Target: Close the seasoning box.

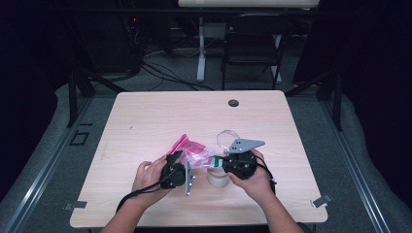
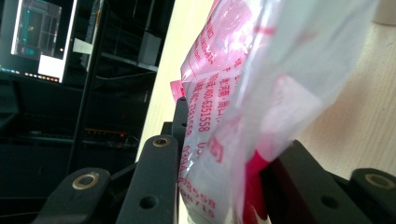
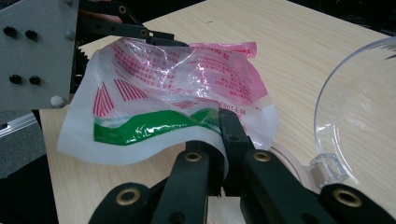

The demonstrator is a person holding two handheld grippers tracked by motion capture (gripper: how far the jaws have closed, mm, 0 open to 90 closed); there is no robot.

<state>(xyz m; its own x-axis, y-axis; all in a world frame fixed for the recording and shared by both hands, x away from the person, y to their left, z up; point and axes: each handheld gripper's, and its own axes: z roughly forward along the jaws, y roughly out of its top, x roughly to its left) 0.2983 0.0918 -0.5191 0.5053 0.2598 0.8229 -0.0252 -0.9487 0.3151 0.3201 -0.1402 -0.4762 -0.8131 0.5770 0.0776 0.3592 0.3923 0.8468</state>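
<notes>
A crinkled plastic bag point(image 1: 195, 154), pink and white with red print and a green stripe, is stretched between my two grippers above the table's front middle. My left gripper point(image 1: 186, 160) is shut on its pink end; in the left gripper view the bag point(image 2: 243, 93) is pinched between the black jaws of my left gripper point(image 2: 224, 144). My right gripper point(image 1: 216, 163) is shut on the white edge by the green stripe. In the right gripper view the bag point(image 3: 177, 93) rises from the closed jaws of my right gripper point(image 3: 219, 140).
A clear plastic round lid or bowl point(image 1: 227, 138) lies just beyond the right gripper, and it point(image 3: 359, 102) also appears in the right gripper view. A pale ring-shaped object point(image 1: 217, 178) sits under the right gripper. The wooden table point(image 1: 145, 116) has a cable hole point(image 1: 233, 103) at the back. A chair point(image 1: 252, 43) stands beyond.
</notes>
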